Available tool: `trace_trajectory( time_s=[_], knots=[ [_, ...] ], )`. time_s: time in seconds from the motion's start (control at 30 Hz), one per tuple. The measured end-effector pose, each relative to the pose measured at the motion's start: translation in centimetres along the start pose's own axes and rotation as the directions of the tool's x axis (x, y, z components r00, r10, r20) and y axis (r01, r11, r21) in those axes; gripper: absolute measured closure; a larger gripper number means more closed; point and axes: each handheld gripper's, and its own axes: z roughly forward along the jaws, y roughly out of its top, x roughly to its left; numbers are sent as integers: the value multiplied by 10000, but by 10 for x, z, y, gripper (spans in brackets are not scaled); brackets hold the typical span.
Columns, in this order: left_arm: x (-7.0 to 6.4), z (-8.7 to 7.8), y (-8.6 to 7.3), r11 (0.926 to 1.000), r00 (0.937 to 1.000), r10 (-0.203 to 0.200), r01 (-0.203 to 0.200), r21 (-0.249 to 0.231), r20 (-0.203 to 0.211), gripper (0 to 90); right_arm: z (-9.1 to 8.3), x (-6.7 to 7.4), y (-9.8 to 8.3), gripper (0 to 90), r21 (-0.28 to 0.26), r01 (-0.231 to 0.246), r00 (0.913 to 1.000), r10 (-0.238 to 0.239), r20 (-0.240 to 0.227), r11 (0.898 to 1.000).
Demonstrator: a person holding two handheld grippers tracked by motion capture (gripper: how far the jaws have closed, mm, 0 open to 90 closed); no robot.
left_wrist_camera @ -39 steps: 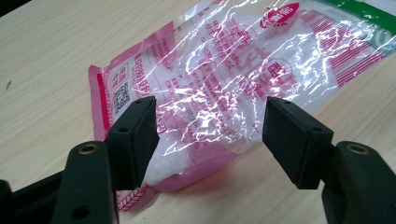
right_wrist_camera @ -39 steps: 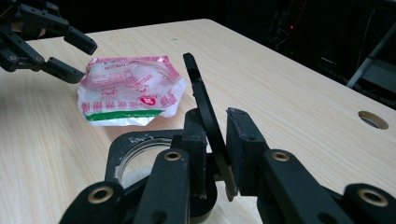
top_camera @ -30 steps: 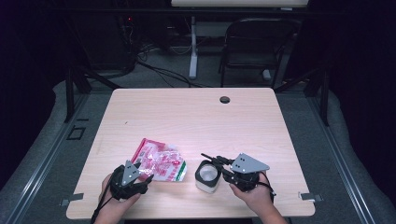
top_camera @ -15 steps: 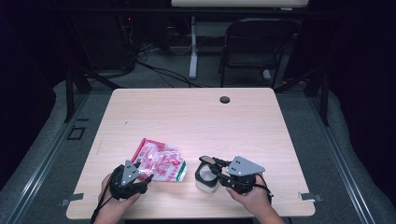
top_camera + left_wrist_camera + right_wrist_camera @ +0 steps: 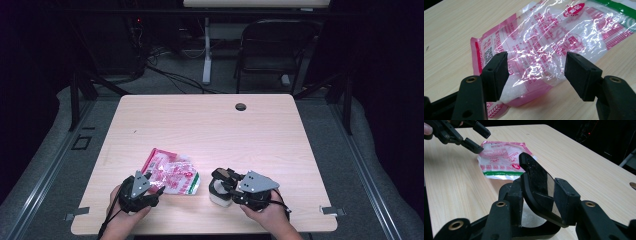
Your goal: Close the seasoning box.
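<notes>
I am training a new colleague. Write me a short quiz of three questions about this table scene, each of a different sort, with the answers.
1. True or false: the left tool is shut on the pink bag.
2. In the high view, where does the white jar stand relative to the bag? A) to its left B) to its right C) on top of it
3. Fill in: the stripe across one end of the bag is ____.

Key
1. False: its jaws stand open, one on each side of the bag.
2. B
3. green
</notes>
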Motion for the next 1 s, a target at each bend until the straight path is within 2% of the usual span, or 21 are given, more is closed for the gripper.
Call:
trace_trajectory(
  time_s=[0.57,1.0],
  knots=[
    [0,0,0,10000,10000,-2,2,10,-25,356,2,3,0,543,163,94,9999,-93,-41,9998],
    [1,0,0,10000,10000,49,-49,38,-31,356,4,13,2,531,370,860,9963,-857,-116,9956]
  ],
)
